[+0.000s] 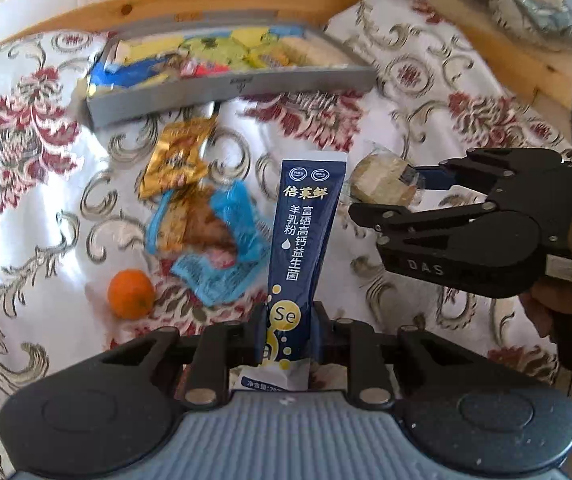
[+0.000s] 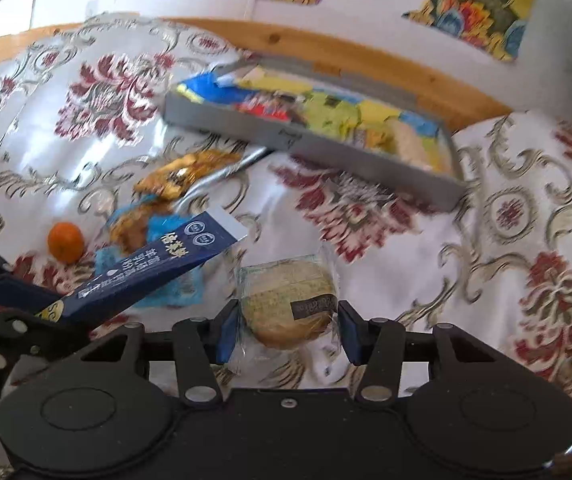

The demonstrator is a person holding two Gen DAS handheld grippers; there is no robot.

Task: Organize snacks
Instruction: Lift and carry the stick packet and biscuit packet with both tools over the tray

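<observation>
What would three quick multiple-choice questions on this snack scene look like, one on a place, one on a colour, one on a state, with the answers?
1. Where does the orange lie?
A. in the grey tray
B. on the floral cloth
C. between gripper fingers

2. What colour is most of the sachet that the left gripper holds?
A. dark blue
B. red
C. green

3. How does the right gripper stand to the wrapped pastry?
A. far from it
B. fingers on either side of it
C. resting on top of it

Answers:
1 B: it sits on the floral cloth, outside the grey tray.
2 A: navy, with white print.
3 B: the pastry lies between the two fingers.
</observation>
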